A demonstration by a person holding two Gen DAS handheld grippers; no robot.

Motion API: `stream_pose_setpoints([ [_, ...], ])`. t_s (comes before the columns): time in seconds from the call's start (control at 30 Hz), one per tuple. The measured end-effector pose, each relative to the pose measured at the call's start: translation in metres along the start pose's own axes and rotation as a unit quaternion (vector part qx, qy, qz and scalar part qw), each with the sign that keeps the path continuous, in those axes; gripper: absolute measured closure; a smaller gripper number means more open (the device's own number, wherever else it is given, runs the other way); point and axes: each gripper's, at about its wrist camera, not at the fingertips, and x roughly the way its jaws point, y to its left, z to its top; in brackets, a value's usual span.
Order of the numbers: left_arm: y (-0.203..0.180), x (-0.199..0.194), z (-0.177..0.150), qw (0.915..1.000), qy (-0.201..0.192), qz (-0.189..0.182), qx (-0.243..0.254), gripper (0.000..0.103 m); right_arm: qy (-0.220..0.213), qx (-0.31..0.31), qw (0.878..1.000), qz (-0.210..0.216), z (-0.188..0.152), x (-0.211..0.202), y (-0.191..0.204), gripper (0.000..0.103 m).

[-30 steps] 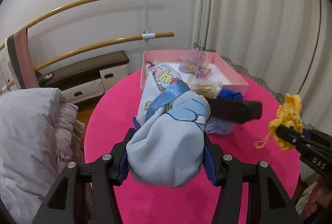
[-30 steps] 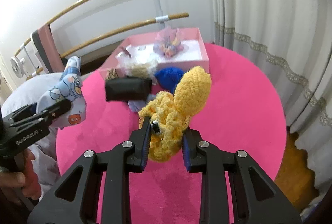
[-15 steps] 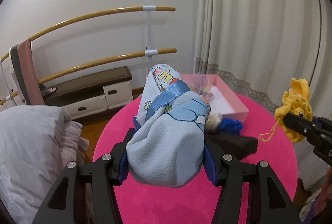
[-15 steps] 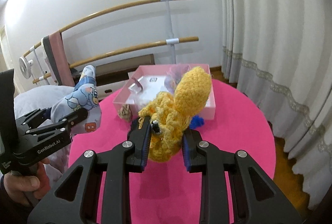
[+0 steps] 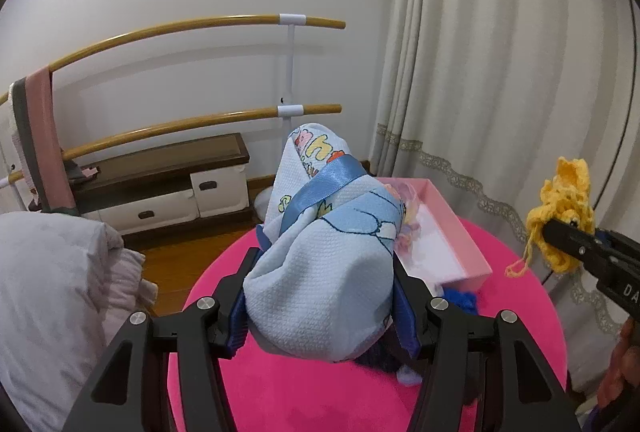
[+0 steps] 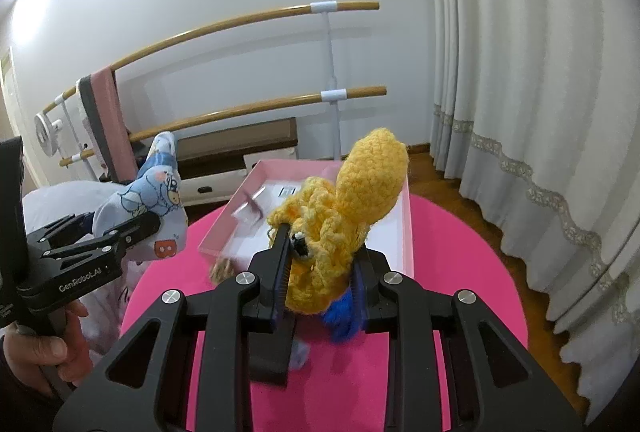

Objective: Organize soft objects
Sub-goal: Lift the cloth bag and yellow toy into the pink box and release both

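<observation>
Grippers pinching: left [image 5: 320,296] blue-ribboned printed cloth bundle [image 5: 320,272], right [image 6: 320,272] yellow crochet toy [image 6: 340,224]

Waffle-weave cloth bundle [image 5: 320,284], glossy satin ribbon [image 5: 324,188], crocheted yarn toy [image 6: 340,228]

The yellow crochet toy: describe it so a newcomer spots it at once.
Above the round pink table, in front of the pink box, the right gripper clamps the yellow crochet toy. Unlike the left gripper's printed blue cloth bundle, it is knitted yellow yarn.

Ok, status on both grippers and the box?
Left gripper shut on blue pouch. Right gripper shut on yellow crochet toy. Both held above pink table. Pink box open ahead, nothing blocking.
</observation>
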Motion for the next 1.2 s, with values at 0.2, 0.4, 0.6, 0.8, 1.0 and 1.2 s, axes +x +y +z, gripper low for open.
stream_pose_setpoints([
  [0.2,0.006,0.043,0.04,1.0,0.002,-0.004,-0.001,0.048,0.007,0.002,1.0,0.005,0.029,0.033,-0.012,0.079],
  [0.4,0.007,0.089,0.072,1.0,0.005,-0.004,0.003,0.048,0.026,0.002,1.0,0.006,0.045,0.068,-0.021,0.079],
  [0.6,0.006,0.146,0.093,0.9994,0.03,-0.017,0.001,0.047,0.057,0.011,0.998,0.014,0.054,0.106,-0.034,0.078],
  [0.8,-0.002,0.219,0.108,0.9964,0.079,-0.031,0.005,0.047,0.107,0.025,0.994,0.017,0.048,0.149,-0.05,0.078],
  [1.0,-0.008,0.286,0.126,0.9917,0.125,-0.03,0.007,0.042,0.157,0.03,0.987,0.022,0.037,0.189,-0.057,0.077],
  [1.2,-0.015,0.321,0.149,0.9914,0.13,-0.001,0.02,0.009,0.177,0.048,0.983,0.022,0.027,0.206,-0.067,0.043],
])
